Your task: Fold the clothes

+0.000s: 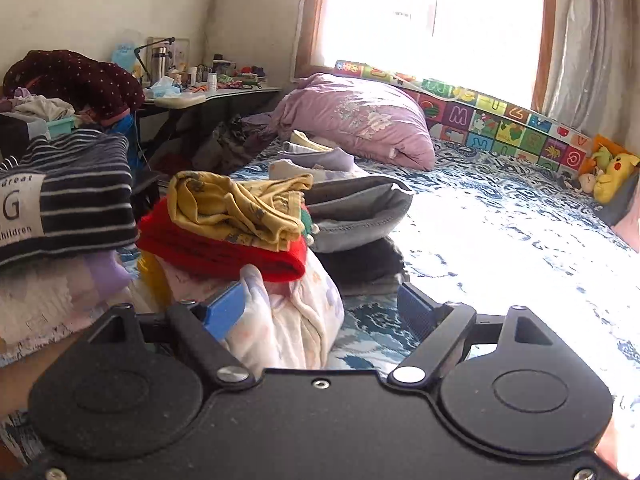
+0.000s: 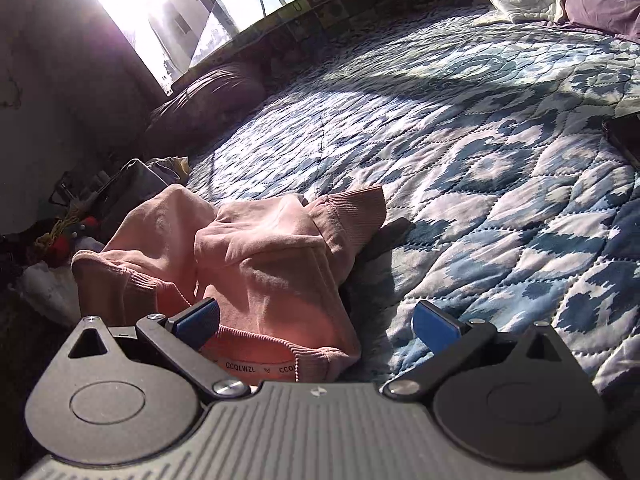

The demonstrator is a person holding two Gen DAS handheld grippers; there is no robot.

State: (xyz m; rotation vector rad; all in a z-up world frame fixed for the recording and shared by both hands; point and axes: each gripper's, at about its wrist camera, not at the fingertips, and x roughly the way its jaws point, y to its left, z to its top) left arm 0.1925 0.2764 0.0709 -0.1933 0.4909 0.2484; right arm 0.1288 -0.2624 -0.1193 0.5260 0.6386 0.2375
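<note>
Pink fabric, a crumpled sweatshirt (image 2: pixel 256 264) with ribbed cuffs and a lettered neck tape, is seen lying on the blue-and-white quilted bedspread (image 2: pixel 500 184) in the right wrist view. The right gripper (image 2: pixel 316 322) is held low over it with its jaws spread wide. The sweatshirt's collar end lies between the jaws and against the left pad; the right pad stands clear of the cloth, over bare quilt. No pinch on the fabric is made.

In the left wrist view, the left gripper (image 1: pixel 316 308) is likewise found with its jaws spread. A pale printed garment (image 1: pixel 288 320) sits between the jaws, pressed against the blue left pad; the dark right pad is apart from it, above the bedspread (image 1: pixel 500 232). Directly ahead of the jaws, a red knit item (image 1: pixel 224 252) rests on that pale garment, and a yellow patterned piece (image 1: pixel 236 204) is piled on the red one. Beyond these, a grey folded item (image 1: pixel 356 208) is noted. To the left of the jaws, a dark striped garment (image 1: pixel 76 196) bearing a white label tops another stack. Farther ahead, a lilac duvet (image 1: pixel 360 120) is bunched below the window (image 1: pixel 428 16), and a cluttered desk (image 1: pixel 208 96) stands at far left.
</note>
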